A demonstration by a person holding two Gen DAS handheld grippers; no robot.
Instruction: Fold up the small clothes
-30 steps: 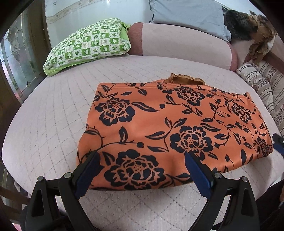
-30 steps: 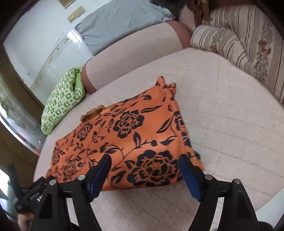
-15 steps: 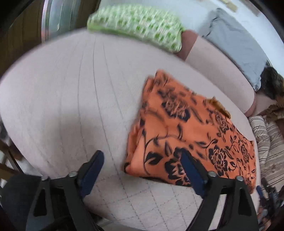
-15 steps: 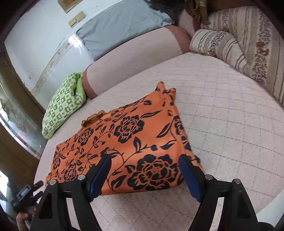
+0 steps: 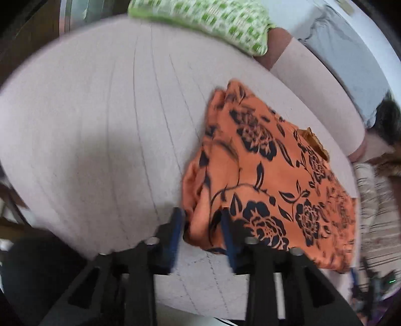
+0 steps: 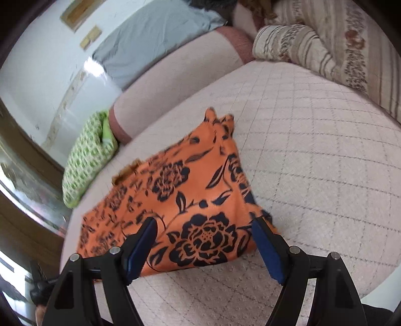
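Note:
An orange garment with black flowers (image 5: 270,175) lies folded flat on the pale quilted bed (image 5: 100,125). In the left wrist view my left gripper (image 5: 200,225) has its jaws narrowed around the garment's near left corner, with bunched cloth between the blue pads; the view is blurred. In the right wrist view the garment (image 6: 190,195) lies ahead, and my right gripper (image 6: 204,240) is wide open over its near right corner, pads either side of a large flower.
A green patterned pillow (image 5: 213,22) and a pink bolster (image 6: 180,75) lie at the far side. A grey pillow (image 6: 155,37) leans on the wall. Striped cushions (image 6: 338,50) sit at the right. The bed edge (image 6: 250,301) is just below the grippers.
My left gripper swung to the garment's left end and its jaws closed in around the corner. My right gripper moved slightly closer to the right corner and stayed open.

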